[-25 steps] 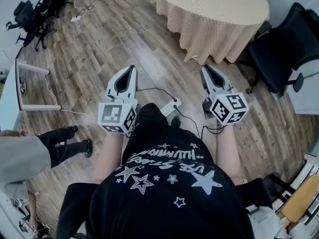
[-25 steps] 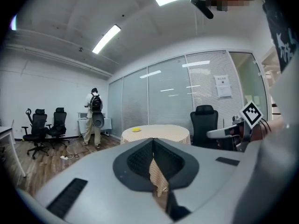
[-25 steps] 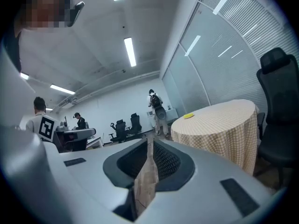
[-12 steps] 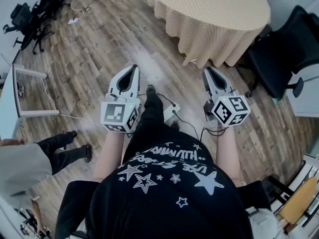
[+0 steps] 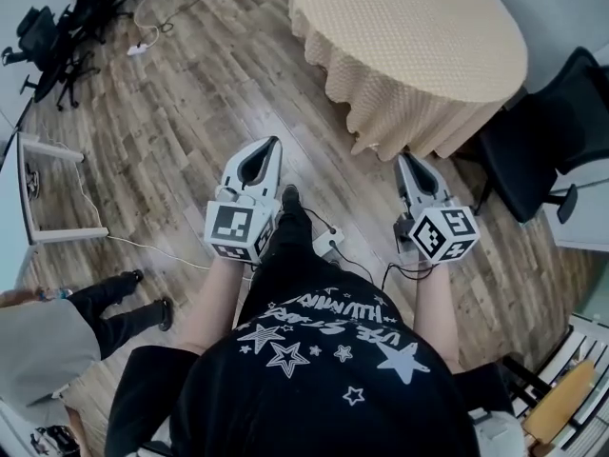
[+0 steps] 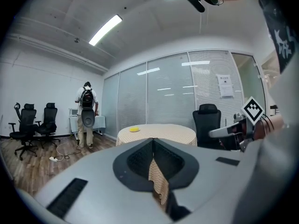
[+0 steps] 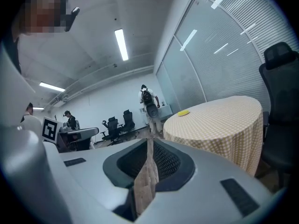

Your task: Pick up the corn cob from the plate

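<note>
Holds two hand-held claws of smooth grey-white plastic out over a wood-plank floor point(image 5: 190, 112), each backed by a cube of black-and-white square markers. Shuts the left claw point(image 5: 270, 145), ribbed black pads meeting in a straight seam with nothing between them. Clamps the right claw point(image 5: 404, 158) closed the same way, also empty. Wears a black T-shirt point(image 5: 324, 360) printed with white stars.

Faces a round tabletop point(image 5: 409, 27) draped in a finely checked beige cloth point(image 5: 390, 103) that falls in soft folds toward the floor. Finds the task's thing there only as a small, flat yellow plate point(image 6: 134, 129) near the far edge, well apart from both claws. Cannot tell the corn cob from the plate at this range.

Takes in a black office chair point(image 5: 552, 122) just beside the tabletop, more black chairs point(image 5: 57, 36) off by the wall, a thin white cable point(image 5: 143, 248) trailing across the planks and a power strip point(image 5: 328, 243) near the shoe. Shows glass partitions with lowered blinds point(image 6: 210, 92), long ceiling strip lights point(image 6: 105, 29), a standing person with a backpack point(image 6: 87, 111) beyond the tabletop, and a bystander in a grey sleeve point(image 5: 48, 322) at the lower left.
</note>
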Demonstrator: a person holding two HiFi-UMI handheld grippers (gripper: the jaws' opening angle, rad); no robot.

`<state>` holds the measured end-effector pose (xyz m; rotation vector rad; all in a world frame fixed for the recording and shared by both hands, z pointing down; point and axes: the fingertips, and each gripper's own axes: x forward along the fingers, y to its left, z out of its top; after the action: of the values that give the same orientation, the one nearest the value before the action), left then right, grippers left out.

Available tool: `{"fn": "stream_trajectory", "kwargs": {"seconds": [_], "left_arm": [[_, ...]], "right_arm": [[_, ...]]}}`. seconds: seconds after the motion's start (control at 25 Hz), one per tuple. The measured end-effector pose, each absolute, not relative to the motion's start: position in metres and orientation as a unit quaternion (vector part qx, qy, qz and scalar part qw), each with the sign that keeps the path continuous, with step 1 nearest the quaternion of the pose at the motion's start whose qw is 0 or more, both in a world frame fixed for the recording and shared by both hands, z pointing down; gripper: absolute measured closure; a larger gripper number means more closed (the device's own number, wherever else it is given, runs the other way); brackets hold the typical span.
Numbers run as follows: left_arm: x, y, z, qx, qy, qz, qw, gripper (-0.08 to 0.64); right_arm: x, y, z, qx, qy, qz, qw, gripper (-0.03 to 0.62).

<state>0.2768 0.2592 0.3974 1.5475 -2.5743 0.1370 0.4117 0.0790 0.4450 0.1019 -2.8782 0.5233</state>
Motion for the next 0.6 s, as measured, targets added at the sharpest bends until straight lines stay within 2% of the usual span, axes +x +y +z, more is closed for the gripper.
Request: {"fn": "stream_trajectory", "kwargs": {"seconds": [0.6], "left_arm": [[0.101,0.244,0.400,0.520,-0.849,0.025,0.090,0.552]], "right_arm": [[0.210,0.059,0.427,0.038,-0.976,0.180,0.117,0.538]]}}
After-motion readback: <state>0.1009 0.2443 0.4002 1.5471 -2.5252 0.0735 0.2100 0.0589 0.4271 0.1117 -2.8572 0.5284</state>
